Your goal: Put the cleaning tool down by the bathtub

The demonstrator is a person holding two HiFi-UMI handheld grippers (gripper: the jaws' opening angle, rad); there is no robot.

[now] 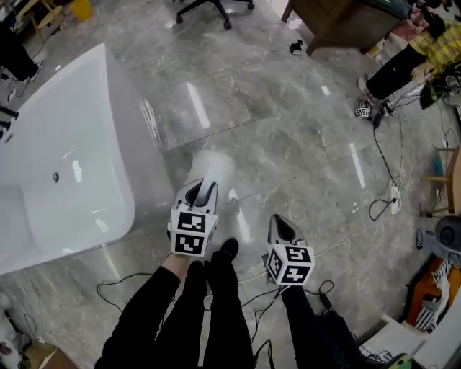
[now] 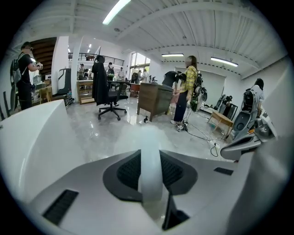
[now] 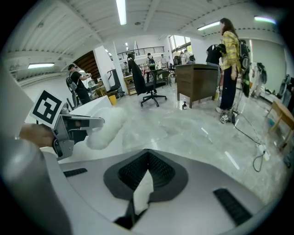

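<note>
The left tool (image 1: 202, 191) is clenched on the handle of a white fluffy cleaning duster (image 1: 216, 167), whose soft head hangs over the grey marbled floor (image 1: 288, 130), just beside the outer wall of the white oval bathtub (image 1: 137, 144) near its closer end. Whether the head touches the floor cannot be told. Inside the tub sits a small round metal drain (image 1: 55, 176). The right tool (image 1: 282, 222), jaws drawn together, hangs apart from the duster

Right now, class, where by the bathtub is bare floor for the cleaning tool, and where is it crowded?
Free: floor between bathtub, office chair and desk. Crowded: cables by the person's legs; cords and power strip at right.
</note>
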